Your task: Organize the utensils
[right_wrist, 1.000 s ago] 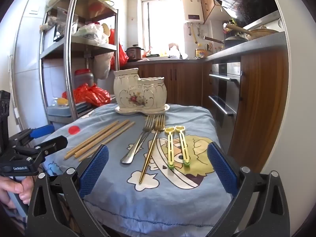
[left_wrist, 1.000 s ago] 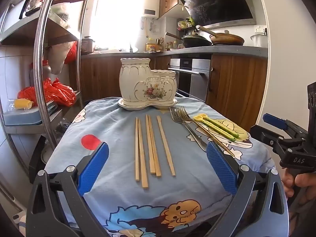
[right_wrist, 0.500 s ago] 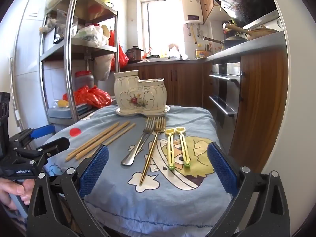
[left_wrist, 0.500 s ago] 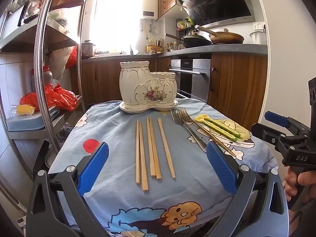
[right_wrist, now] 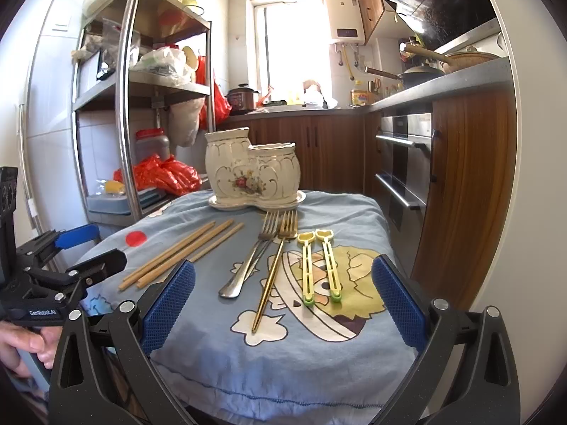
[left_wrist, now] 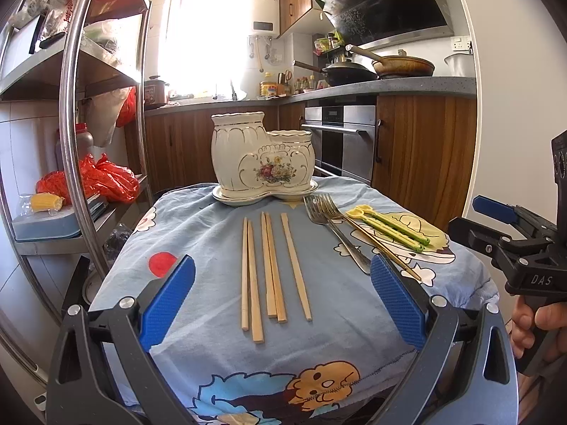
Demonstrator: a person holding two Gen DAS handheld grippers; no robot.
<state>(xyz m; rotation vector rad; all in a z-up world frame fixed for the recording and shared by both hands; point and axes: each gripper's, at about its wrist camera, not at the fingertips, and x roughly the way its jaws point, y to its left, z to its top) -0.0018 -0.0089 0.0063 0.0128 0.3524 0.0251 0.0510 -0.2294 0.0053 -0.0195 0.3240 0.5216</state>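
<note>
**Utensils laid out before the holder, both claws wide and empty**

Five wooden chopsticks [left_wrist: 269, 265] lie side by side on the blue cartoon-print cloth [left_wrist: 212, 354], pointing toward the cream ceramic holder [left_wrist: 262, 163] at the far edge. The holder has two compartments, a taller one on the left and a lower one on the right, and stands on a matching saucer [left_wrist: 226, 200]. To the right of the chopsticks lie a silver fork [right_wrist: 248, 258] and a gold fork [right_wrist: 274, 265], their tines near the saucer and almost touching each other. Just right of them lie two yellow-green plastic utensils [right_wrist: 320, 265], parallel.

The left claw [left_wrist: 281, 304] hangs over the near edge of the cloth, released, with the chopstick ends between its blue pads. The right claw [right_wrist: 281, 304] is likewise spread wide, holding nothing, facing the forks. Metal shelving [right_wrist: 127, 106] stands to the left, and a kitchen counter [left_wrist: 389, 86] with pans to the right.
</note>
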